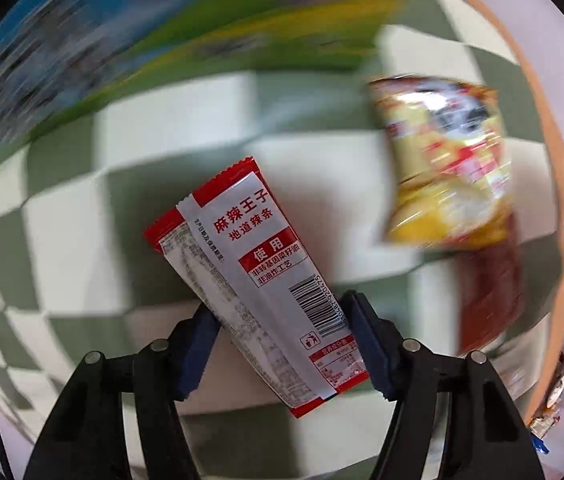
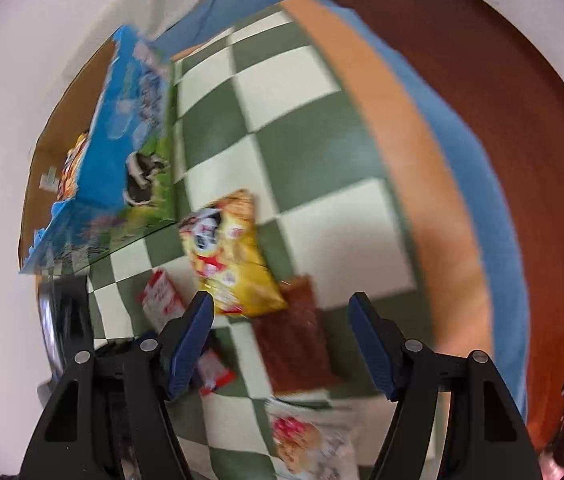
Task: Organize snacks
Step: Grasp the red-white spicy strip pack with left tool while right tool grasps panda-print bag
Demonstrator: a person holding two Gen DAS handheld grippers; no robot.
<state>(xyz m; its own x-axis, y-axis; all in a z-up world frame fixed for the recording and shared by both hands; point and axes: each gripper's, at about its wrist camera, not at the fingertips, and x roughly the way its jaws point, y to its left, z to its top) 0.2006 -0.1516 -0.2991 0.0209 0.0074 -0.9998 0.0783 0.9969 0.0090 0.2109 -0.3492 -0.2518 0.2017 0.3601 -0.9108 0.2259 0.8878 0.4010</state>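
Note:
My left gripper (image 1: 278, 312) is shut on a red and white spicy-strip packet (image 1: 254, 276), held above the green and white checked cloth (image 1: 170, 128). The same packet shows in the right wrist view (image 2: 162, 300), partly behind my finger. A yellow snack bag (image 1: 445, 168) lies to its right, also in the right wrist view (image 2: 230, 256). A brown packet (image 1: 489, 292) lies beyond it, also in the right wrist view (image 2: 293, 340). My right gripper (image 2: 282, 308) is open and empty above the brown packet. A clear bag with red print (image 2: 309, 440) lies near the bottom.
A blue and green milk carton box (image 2: 130, 152) stands open at the left, with a yellow bag (image 2: 74, 164) inside; it shows blurred in the left wrist view (image 1: 162, 40). The table's orange edge (image 2: 401, 152) runs along the right, above a brown floor (image 2: 501, 100).

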